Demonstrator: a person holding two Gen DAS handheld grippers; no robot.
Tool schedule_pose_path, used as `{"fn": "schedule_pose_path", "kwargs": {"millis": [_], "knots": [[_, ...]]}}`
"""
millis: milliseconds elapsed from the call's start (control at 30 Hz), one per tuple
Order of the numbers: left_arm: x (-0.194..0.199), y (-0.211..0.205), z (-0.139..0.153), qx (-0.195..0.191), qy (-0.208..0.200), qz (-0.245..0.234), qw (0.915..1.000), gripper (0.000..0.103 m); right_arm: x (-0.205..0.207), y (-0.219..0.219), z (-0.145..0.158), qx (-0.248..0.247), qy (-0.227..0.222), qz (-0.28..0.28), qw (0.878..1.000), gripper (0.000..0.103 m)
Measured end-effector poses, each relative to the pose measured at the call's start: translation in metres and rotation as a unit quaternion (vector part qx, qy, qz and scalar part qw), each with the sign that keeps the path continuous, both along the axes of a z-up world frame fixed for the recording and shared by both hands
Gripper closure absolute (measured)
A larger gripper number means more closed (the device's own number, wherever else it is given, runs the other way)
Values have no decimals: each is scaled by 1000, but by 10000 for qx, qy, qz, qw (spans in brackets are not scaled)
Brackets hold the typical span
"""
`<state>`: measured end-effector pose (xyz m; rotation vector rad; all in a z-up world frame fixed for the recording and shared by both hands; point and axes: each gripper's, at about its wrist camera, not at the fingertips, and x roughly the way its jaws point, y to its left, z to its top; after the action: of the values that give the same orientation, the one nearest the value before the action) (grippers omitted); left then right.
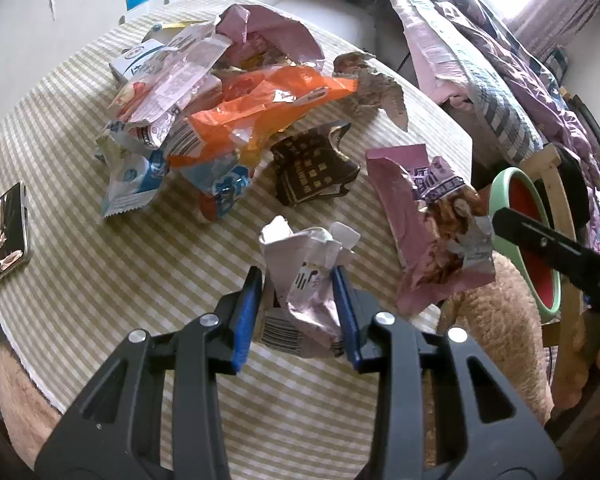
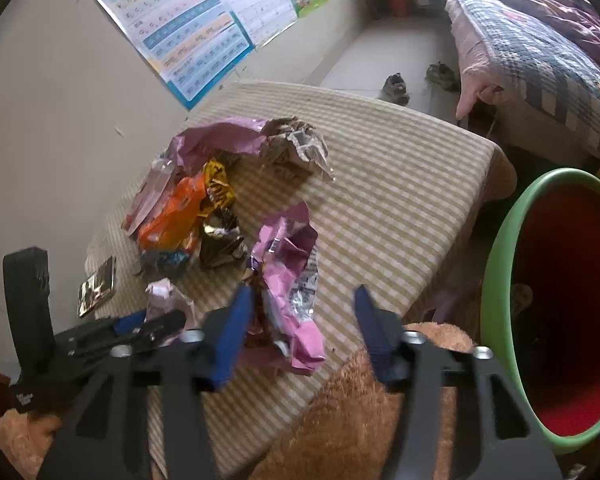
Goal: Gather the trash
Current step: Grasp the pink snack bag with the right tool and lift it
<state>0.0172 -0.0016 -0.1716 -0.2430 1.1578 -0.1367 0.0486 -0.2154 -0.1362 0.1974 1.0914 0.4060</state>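
Observation:
My left gripper (image 1: 297, 280) is shut on a crumpled white and lilac wrapper (image 1: 310, 272), just above the checked table (image 1: 99, 280). It also shows in the right wrist view (image 2: 165, 294). My right gripper (image 2: 302, 296) is open over the table's near edge, with a pink snack bag (image 2: 289, 280) between its fingers, nearer the left one. That bag lies at the right in the left wrist view (image 1: 428, 220). A pile of wrappers with an orange bag (image 1: 259, 108) sits further back. A green bin with a red inside (image 2: 556, 304) stands right of the table.
A phone (image 1: 1, 236) lies at the table's left edge. A dark brown wrapper (image 1: 314, 168) lies mid-table. A brown fuzzy cushion (image 2: 360, 420) is below the table's near edge. A bed with quilts (image 2: 540, 52) is at the far right.

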Motion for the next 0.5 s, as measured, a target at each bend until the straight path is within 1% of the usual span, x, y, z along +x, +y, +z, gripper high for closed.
{"fn": "schedule_pose_path", "kwargs": {"millis": [33, 100, 200, 333, 433, 467, 500], "knots": [[0, 0, -1, 3, 9, -2, 10000, 68, 2, 3, -1, -25, 19, 30, 10000, 46], [0, -1, -2, 11, 29, -17, 10000, 68, 5, 10, -5, -72, 75, 119, 9999, 41], [0, -2, -3, 18, 56, -31, 10000, 68, 8, 21, -13, -211, 157, 239, 9994, 40], [0, -1, -5, 20, 89, -10, 10000, 68, 9, 34, -30, -300, 413, 326, 9982, 40], [0, -1, -8, 12, 129, -4, 9999, 68, 7, 40, -36, -425, 493, 439, 9969, 51], [0, -1, -8, 9, 137, -8, 9999, 68, 6, 40, -34, -401, 445, 443, 9972, 61], [0, -1, -9, 6, 139, -14, 9999, 68, 5, 39, -32, -369, 413, 445, 9975, 61]]}}
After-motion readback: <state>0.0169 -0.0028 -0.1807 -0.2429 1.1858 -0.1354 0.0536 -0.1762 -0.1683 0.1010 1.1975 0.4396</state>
